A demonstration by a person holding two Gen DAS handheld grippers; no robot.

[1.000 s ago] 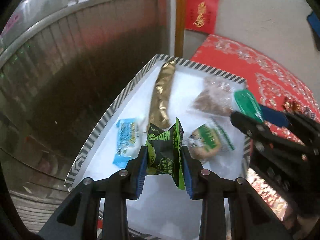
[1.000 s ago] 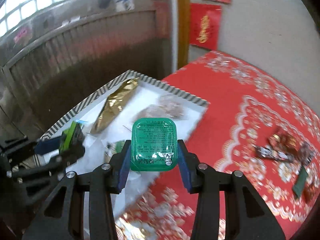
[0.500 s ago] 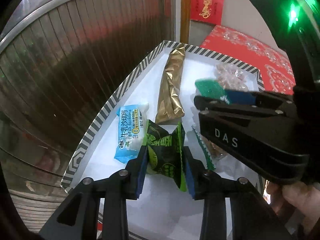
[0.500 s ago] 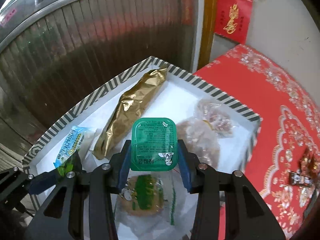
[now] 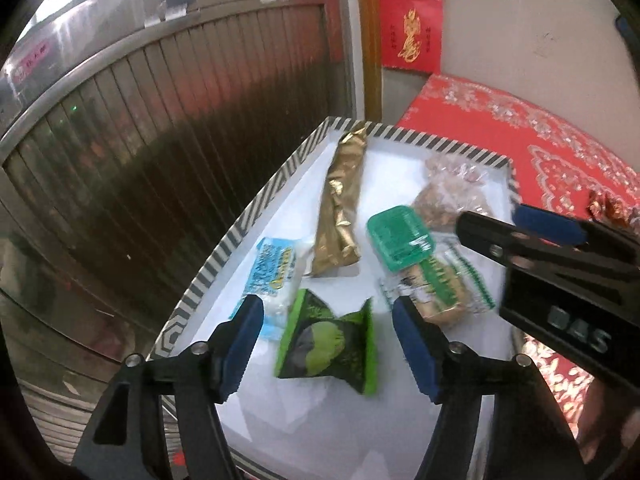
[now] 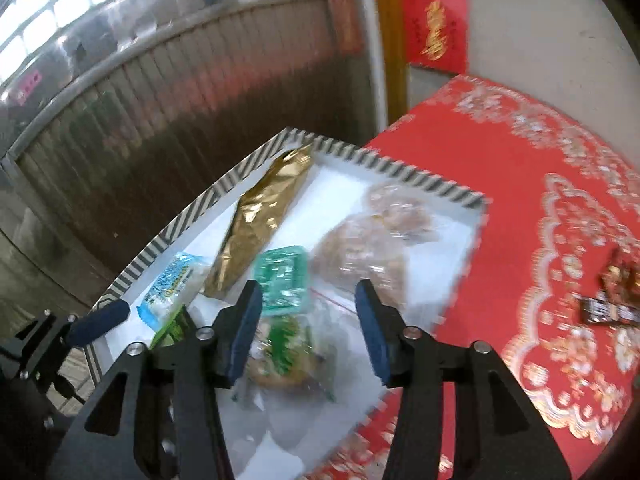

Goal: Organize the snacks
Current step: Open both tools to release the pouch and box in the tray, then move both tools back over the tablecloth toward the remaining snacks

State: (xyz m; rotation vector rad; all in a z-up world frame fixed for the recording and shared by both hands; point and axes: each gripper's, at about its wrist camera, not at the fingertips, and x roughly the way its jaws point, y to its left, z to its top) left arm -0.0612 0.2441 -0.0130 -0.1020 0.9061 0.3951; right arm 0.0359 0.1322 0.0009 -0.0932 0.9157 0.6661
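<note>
A white tray (image 5: 256, 204) with a black-and-white striped rim holds the snacks. My left gripper (image 5: 326, 316) is opening; the green packet (image 5: 328, 344) lies on the tray floor between its fingers, free of the pads. My right gripper (image 6: 307, 296) is opening too, and the green jelly cup (image 6: 282, 280) rests just past its tips, clear of the pads. In the left wrist view the green jelly cup (image 5: 400, 238) leans on a green-and-white cookie packet (image 5: 440, 284), with the right gripper (image 5: 560, 248) beside it.
Also in the tray: a long gold packet (image 5: 340, 208), a blue packet (image 5: 272, 268) and clear bags of brown snacks (image 5: 448, 192). Loose wrapped candies (image 6: 616, 292) lie on the red patterned cloth (image 6: 520, 184) to the right. A ribbed metal shutter stands behind the tray.
Both grippers have opened. The green packet dropped from the left jaws onto the tray. The right gripper came over the tray from the red cloth and let the green cup fall.
</note>
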